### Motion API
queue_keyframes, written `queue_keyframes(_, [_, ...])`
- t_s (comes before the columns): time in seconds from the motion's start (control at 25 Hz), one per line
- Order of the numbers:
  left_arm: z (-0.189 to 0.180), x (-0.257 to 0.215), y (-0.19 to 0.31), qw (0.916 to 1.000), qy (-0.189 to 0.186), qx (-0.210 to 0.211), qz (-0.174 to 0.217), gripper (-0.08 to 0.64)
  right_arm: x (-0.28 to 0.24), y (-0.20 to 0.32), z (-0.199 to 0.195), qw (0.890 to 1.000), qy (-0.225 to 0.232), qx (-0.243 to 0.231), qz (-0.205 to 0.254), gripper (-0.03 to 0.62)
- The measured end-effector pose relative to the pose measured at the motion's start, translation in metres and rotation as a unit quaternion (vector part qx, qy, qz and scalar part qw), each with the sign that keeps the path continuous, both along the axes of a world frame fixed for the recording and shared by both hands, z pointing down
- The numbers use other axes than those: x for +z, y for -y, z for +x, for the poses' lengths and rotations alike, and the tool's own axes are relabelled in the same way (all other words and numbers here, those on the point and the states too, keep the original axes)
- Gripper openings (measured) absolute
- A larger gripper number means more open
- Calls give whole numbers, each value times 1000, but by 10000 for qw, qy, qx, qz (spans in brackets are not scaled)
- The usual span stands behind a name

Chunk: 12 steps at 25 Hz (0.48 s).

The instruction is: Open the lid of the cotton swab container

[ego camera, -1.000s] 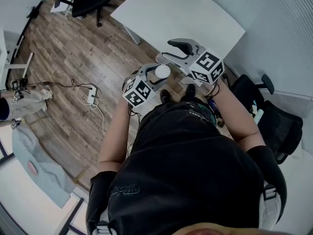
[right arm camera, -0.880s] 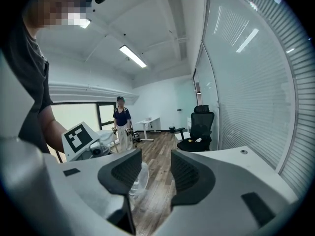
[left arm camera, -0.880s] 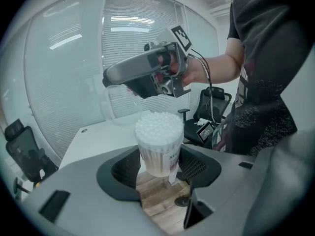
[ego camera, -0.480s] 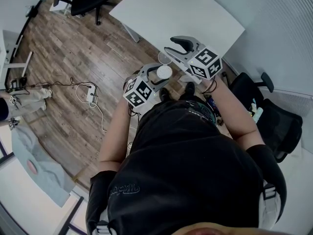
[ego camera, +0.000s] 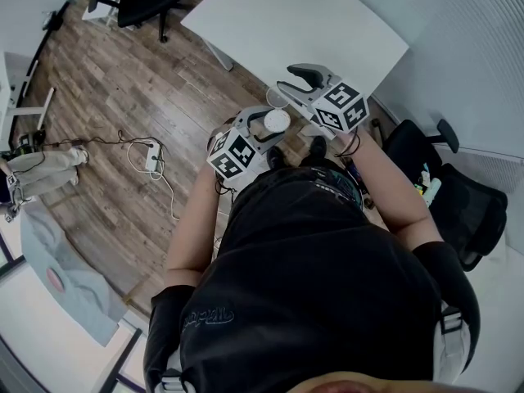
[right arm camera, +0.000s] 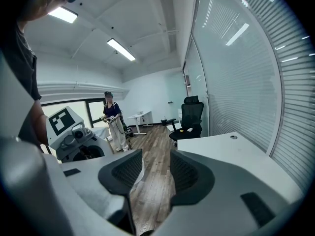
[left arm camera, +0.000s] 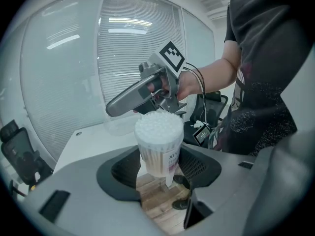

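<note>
Now left tool [left arm camera: 159, 175] clamps swab-filled container [left arm camera: 158, 140]; right tool [right arm camera: 151, 173] holds clear lid [left arm camera: 119, 126].

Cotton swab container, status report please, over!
Left gripper clamps clear round cotton swab container, swab tips bare. Right gripper holds clear plastic lid, off the top. Nothing between them.

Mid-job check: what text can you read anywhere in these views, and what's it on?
"XIN": label on the cotton swab container; the rest curves out of sight.
Script print on the person's black shirt: too blurred to read.
Nothing else legible.
</note>
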<state>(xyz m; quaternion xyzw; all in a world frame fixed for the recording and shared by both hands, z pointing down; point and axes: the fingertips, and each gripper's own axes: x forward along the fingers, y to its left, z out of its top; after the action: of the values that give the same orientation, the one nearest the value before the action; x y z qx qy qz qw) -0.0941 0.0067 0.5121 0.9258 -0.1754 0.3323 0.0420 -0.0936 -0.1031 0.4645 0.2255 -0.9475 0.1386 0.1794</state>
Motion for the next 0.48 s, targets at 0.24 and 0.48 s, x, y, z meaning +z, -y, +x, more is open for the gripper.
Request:
queue_keyframes(0.24, [3, 3, 0, 10000, 20, 16, -53, 250, 3, 1, 3, 10000, -6, 28, -35, 192])
queue_keyframes(0.48, [4, 5, 2, 9999, 52, -25, -82, 250, -3, 2, 6, 10000, 45, 59, 26, 192])
